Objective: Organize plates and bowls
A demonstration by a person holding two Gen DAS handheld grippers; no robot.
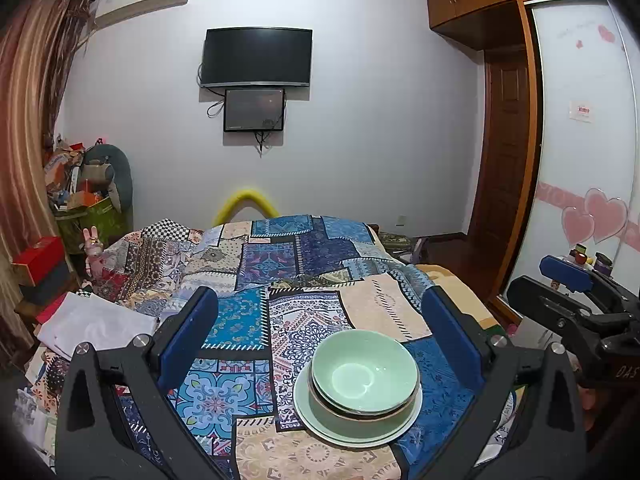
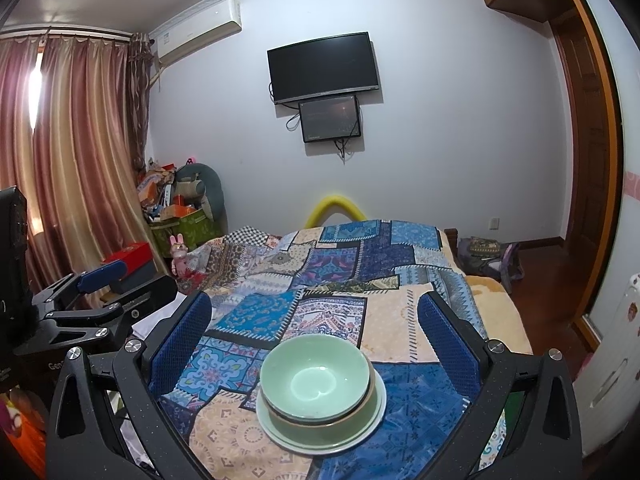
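A light green bowl (image 1: 365,368) sits inside a darker green bowl (image 1: 360,414), and both sit on a pale plate (image 1: 316,420). The stack rests on a patchwork cloth (image 1: 280,272) with blue and tan squares, near the front edge of the bed. The left gripper (image 1: 320,336) hangs above the cloth with its blue fingers (image 1: 188,336) wide apart and nothing between them. The stack is low and a bit to the right between those fingers, not touching them. The right gripper (image 2: 316,336) is also spread wide and holds nothing, and in its view the top bowl (image 2: 318,380) and plate (image 2: 372,420) lie near the middle between its fingers (image 2: 448,348). The two grippers are side by side, well apart. Far away on the wall hangs a TV (image 1: 257,57) with a small screen (image 1: 254,110) under it. Curtains (image 2: 76,152) hang on the left.
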